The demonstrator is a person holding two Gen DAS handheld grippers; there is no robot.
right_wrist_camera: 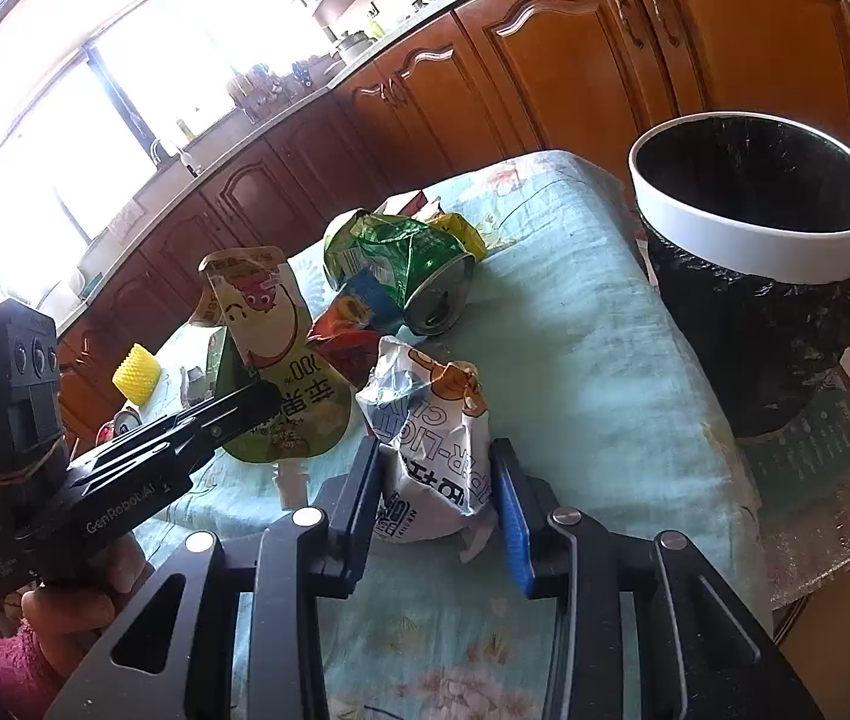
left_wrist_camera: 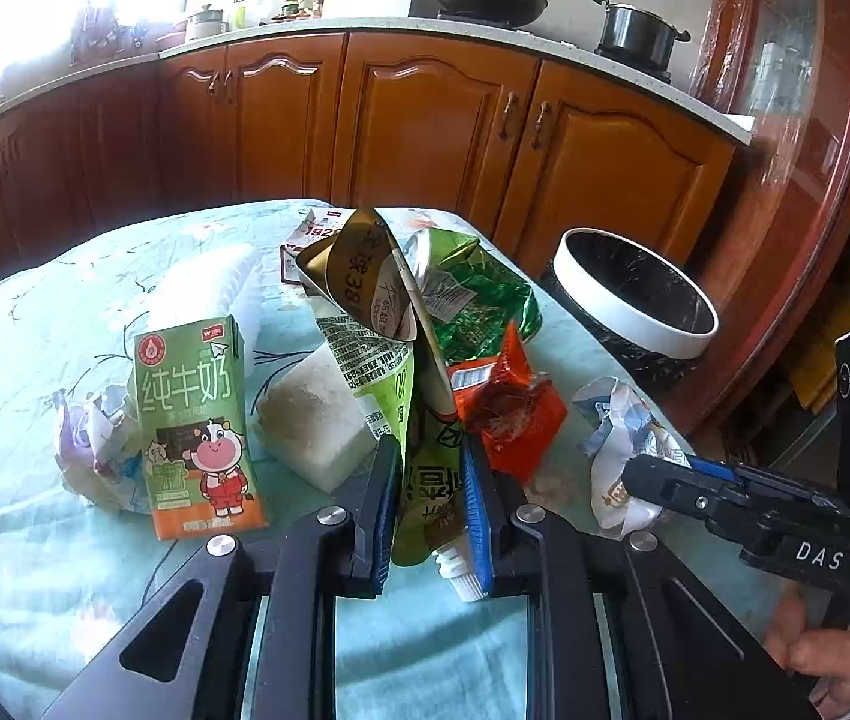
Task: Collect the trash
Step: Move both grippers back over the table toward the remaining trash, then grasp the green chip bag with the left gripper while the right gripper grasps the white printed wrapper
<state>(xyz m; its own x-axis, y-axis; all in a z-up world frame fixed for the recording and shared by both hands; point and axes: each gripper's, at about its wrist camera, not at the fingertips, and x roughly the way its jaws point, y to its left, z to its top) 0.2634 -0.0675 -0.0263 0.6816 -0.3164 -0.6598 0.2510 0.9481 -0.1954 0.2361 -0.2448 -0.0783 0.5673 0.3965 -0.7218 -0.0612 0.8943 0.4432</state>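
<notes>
Left claw [left_wrist_camera: 429, 480] pinching one pouch [left_wrist_camera: 419, 444], one bin [left_wrist_camera: 634, 294]

- The left gripper [left_wrist_camera: 432, 489] is reaching forward, its two blue-padded fingers [left_wrist_camera: 477, 516] drawn close and pinching a thin pouch, pads pressing on both faces.
- In the right wrist view the left gripper [right_wrist_camera: 263, 396] is showing side-on at the left, angling up and to the right, with the person's left hand [right_wrist_camera: 74, 591] wrapping its handle from below.
- The right gripper [right_wrist_camera: 438, 495] is pointing forward, its fingers [right_wrist_camera: 513, 519] sitting on either side of a crumpled white bag; they are seemingly touching it, though the contact is hard to make out.
- The right hand [left_wrist_camera: 832, 657] is appearing at the lower right edge of the left wrist view, gripping the handle.
</notes>
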